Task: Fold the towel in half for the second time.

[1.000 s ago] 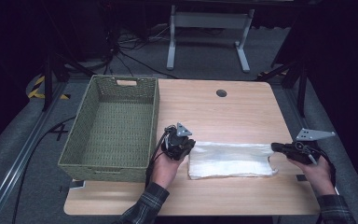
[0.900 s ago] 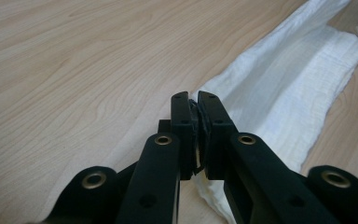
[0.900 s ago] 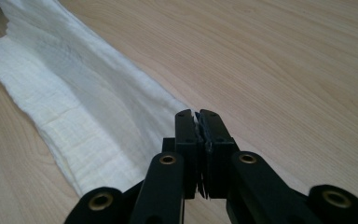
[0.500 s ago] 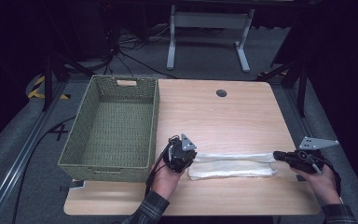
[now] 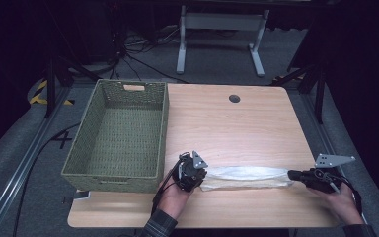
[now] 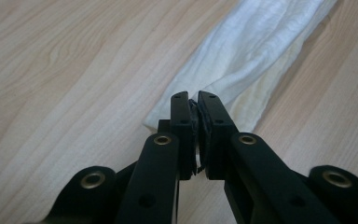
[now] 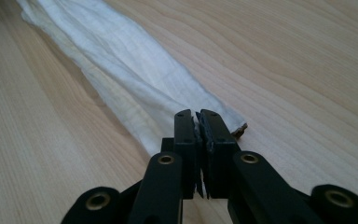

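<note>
A white cloth [image 5: 246, 177] lies folded into a long narrow strip near the front of the wooden table [image 5: 227, 128]. My left gripper [image 5: 200, 178] is shut on the strip's left end, low over the wood. In the left gripper view the jaws [image 6: 194, 100] pinch a corner, and the cloth [image 6: 256, 51] stretches away up and to the right. My right gripper [image 5: 292, 174] is shut on the right end by the table's right edge. In the right gripper view the gripper [image 7: 196, 116] clamps the cloth [image 7: 130, 70], which runs off to the upper left.
A green woven basket [image 5: 113, 173] stands on the table's left side, just left of my left hand. A dark round hole [image 5: 234, 98] sits near the far edge. Bare wood spreads behind the cloth. Dark floor, cables and a grey stand lie beyond.
Both grippers came nearer to the front edge and lower, keeping their hold. The cloth went from a wider sheet to a narrow folded strip lying on the wood.
</note>
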### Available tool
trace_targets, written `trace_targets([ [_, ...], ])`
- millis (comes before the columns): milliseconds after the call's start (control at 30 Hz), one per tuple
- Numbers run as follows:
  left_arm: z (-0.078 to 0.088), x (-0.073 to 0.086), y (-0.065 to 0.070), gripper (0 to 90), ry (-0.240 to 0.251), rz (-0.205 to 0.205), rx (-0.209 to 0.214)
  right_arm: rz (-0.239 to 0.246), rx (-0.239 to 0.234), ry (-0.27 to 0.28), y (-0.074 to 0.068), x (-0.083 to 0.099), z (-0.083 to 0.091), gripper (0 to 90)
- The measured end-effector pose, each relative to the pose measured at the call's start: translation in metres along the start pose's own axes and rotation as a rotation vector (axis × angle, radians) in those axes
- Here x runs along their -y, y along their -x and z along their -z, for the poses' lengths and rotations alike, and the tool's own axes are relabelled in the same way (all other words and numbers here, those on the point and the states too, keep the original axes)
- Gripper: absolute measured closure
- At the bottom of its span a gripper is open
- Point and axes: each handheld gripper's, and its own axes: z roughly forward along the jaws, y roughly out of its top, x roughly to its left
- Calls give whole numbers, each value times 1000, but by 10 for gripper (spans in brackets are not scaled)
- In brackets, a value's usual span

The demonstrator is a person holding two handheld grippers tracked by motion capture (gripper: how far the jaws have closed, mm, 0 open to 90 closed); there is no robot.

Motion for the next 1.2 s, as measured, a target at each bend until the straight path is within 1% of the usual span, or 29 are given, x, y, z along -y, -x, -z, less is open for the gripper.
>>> trace_targets([
  [33, 0, 1, 0, 851, -3, -9, 3, -6, -7, -4, -1, 1, 0, 845],
  [67, 0, 2, 1, 850, -9, -4, 7, -3, -7, -3, -2, 2, 0, 838],
  [100, 0, 2, 1, 847, -11, -8, 13, -7, -12, -5, -3, 3, 1, 822],
  [233, 5, 5, 2, 805, 2, 5, 34, -19, -30, 6, -5, 6, 6, 776],
  [300, 10, 5, 3, 795, 17, 12, 40, -23, -30, 23, -7, 6, 11, 779],
  [333, 10, 5, 3, 794, 17, 12, 40, -23, -30, 23, -7, 6, 11, 779],
  [367, 12, 4, 2, 794, 14, 12, 49, -19, -28, 32, -8, 6, 13, 780],
  [400, 14, 4, 3, 792, 34, 19, 52, -22, -33, 42, -9, 6, 15, 780],
  [500, 17, 0, 3, 792, 56, 20, 64, -15, -32, 64, -12, 3, 21, 782],
  [533, 17, 0, 3, 792, 56, 20, 64, -9, -30, 71, -13, 2, 21, 794],
  [600, 18, -4, 4, 793, 58, 12, 69, -9, -29, 72, -13, 1, 21, 796],
  [667, 14, -10, 4, 810, 57, 2, 81, -1, -31, 62, -11, -3, 18, 826],
  [700, 11, -12, 4, 825, 51, 2, 85, 1, -30, 58, -11, -4, 17, 842],
  [733, 9, -14, 4, 843, 42, -8, 92, 4, -34, 55, -11, -5, 15, 860],
  [767, 6, -15, 4, 861, 37, -5, 99, 4, -37, 46, -12, -6, 12, 874],
  [833, -3, -17, 4, 885, 18, -15, 109, 12, -42, 28, -12, -7, 6, 887],
  [867, -8, -18, 3, 892, 3, -29, 115, 16, -43, 18, -11, -7, 3, 889],
  [900, -8, -18, 3, 893, 3, -29, 115, 16, -43, 18, -11, -7, 3, 889],
  [933, -12, -18, 2, 893, -12, -31, 120, 11, -47, 7, -11, -7, 0, 890],
  [967, -18, -19, 0, 894, -21, -37, 117, 9, -48, -1, -11, -7, -4, 891],
  [1033, -27, -18, -4, 894, -42, -35, 127, 8, -52, -20, -9, -6, -9, 892],
  [1067, -31, -18, -6, 895, -62, -42, 121, 9, -53, -31, -9, -5, -12, 892],
  [1100, -34, -18, -7, 894, -78, -39, 124, 7, -54, -41, -9, -4, -14, 892],
  [1133, -38, -18, -8, 894, -79, -41, 122, 9, -53, -45, -9, -4, -15, 892],
  [1200, -42, -19, -9, 894, -107, -53, 116, 15, -46, -49, -10, -4, -17, 892],
])
